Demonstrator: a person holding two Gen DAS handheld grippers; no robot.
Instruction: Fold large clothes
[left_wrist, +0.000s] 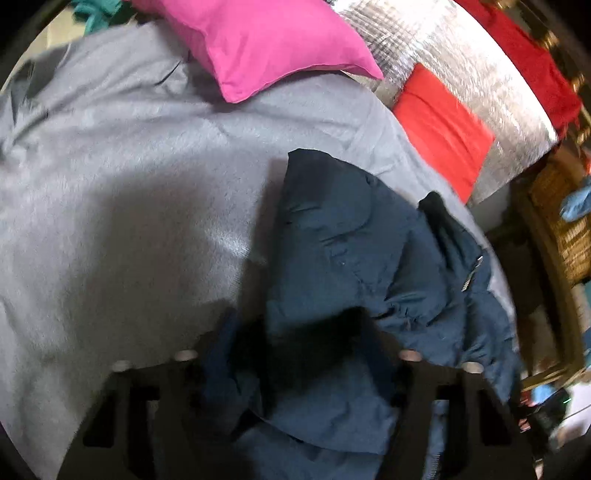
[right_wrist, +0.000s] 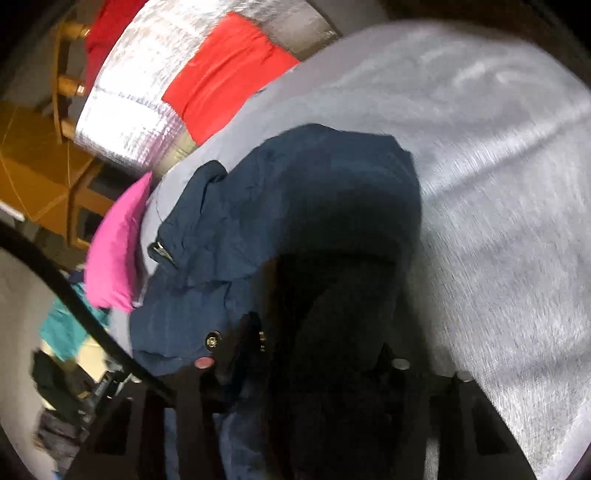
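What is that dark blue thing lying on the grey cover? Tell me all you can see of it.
The navy jacket looks like a padded, slightly shiny garment, crumpled and partly doubled over itself rather than spread flat. A metal zipper pull shows near one edge, and the right wrist view shows a small round metal snap. It lies on the grey bedspread, near the edge of the bed. Its near folds bunch between the fingers of both grippers; blur hides whether either one pinches it.

A navy blue jacket on a plain pale grey blanket, beside a bright pink pillow, a red cloth over a quilted silver sheet and teal fabric; black gripper fingers
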